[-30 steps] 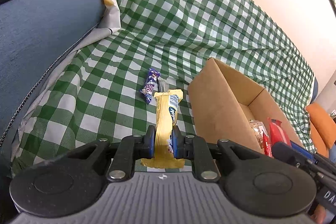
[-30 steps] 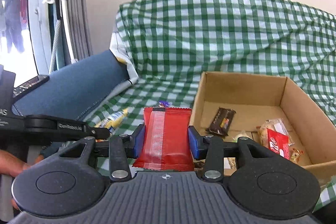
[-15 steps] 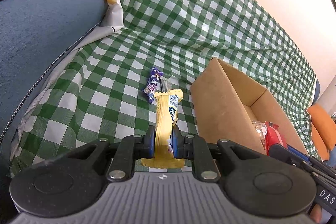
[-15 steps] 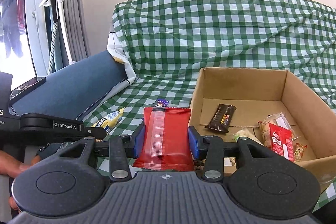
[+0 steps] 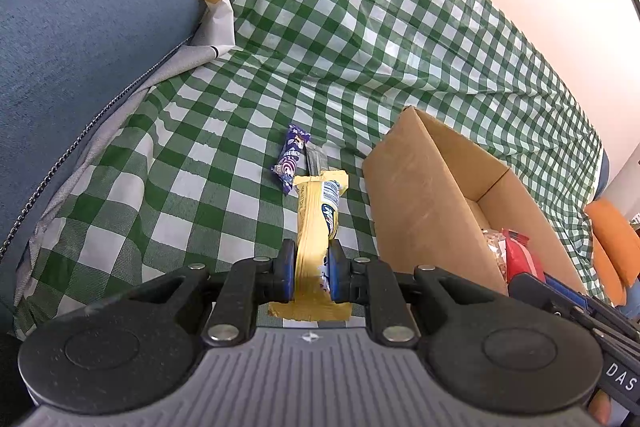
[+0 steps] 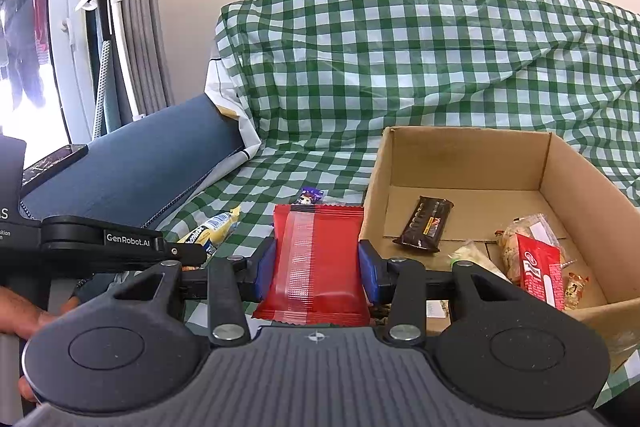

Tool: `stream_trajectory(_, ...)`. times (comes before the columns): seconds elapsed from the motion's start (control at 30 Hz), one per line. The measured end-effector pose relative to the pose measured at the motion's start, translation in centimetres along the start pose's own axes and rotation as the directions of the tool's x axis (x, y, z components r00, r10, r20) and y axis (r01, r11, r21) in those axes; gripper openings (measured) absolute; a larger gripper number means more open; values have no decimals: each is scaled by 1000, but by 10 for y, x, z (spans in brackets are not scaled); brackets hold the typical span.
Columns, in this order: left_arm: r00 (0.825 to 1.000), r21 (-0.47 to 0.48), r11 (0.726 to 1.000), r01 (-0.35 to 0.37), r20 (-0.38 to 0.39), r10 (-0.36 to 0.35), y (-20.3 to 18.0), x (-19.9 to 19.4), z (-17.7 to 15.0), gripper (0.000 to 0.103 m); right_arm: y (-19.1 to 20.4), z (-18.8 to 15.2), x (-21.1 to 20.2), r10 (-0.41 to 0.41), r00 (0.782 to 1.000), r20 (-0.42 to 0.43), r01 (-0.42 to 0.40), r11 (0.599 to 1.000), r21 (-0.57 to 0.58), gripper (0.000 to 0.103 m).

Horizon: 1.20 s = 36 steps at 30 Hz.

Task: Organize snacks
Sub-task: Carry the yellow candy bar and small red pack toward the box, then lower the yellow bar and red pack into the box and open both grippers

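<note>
My left gripper [image 5: 311,277] is shut on a long yellow snack bar [image 5: 318,223], held above the green checked cloth [image 5: 192,163]. Just beyond it a purple snack [image 5: 291,159] lies on the cloth. My right gripper [image 6: 316,269] is shut on a flat red snack packet [image 6: 318,259], just left of the open cardboard box [image 6: 464,151]. Inside the box lie a dark brown bar [image 6: 426,225], a red packet [image 6: 540,275] and other small wrapped snacks. The left gripper with its yellow bar [image 6: 214,231] also shows at the left of the right wrist view.
A blue cushion [image 5: 80,39] borders the cloth on the left, with a phone [image 6: 52,163] on it. The box's near side wall [image 5: 416,203] stands right of the left gripper. An orange cushion [image 5: 612,247] sits far right. A hand [image 6: 20,315] holds the left gripper.
The view from the right gripper has shifted slightly, with the box a little lower and more to the right in it. Both grips are unchanged.
</note>
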<state>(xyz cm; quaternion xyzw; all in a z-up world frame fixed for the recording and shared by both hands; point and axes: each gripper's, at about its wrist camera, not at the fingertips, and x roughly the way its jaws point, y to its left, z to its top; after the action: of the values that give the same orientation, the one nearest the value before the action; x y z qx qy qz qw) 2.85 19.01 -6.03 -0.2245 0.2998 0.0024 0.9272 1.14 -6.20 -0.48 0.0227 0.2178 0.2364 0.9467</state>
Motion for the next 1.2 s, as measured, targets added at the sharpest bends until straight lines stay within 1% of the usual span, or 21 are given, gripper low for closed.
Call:
stream_trajectory(0.27, 1000, 1, 1000, -2, -1, 2, -2, 0, -1, 18, -1, 0, 1, -2, 1000, 1, 2, 1000, 2, 45)
stream_trajectory(0.53, 1000, 35, 999, -4, 4, 4, -9, -2, -3, 18, -2, 4, -2, 1, 1000, 23, -2, 1000, 14, 45)
stream_trajectory(0.63, 1000, 50, 999, 2, 8, -3, -15, -4, 1, 18, -4, 5, -4, -2, 999, 33, 2, 1000, 22, 45)
stream_trajectory(0.73, 1000, 44, 999, 17, 13, -17, -22, -9, 10, 18, -9, 8, -7, -9, 999, 51, 7, 999, 42, 45)
stream_trajectory(0.83, 999, 54, 998, 37, 23, -39, -38, -14, 20, 18, -15, 12, -11, -18, 997, 76, 13, 998, 66, 45)
stream_trajectory(0.97, 996, 83, 994, 73, 43, -77, -67, -17, 34, 18, -25, 16, -14, -47, 993, 106, 36, 994, 100, 45)
stream_trajectory(1.07, 992, 103, 989, 108, 57, -115, -93, -19, 44, 18, -34, 19, -18, -97, 985, 143, 79, 989, 125, 45)
stream_trajectory(1.2, 984, 126, 979, 158, 64, -167, -128, -19, 52, 18, -48, 21, -25, -185, 964, 193, 154, 974, 168, 45)
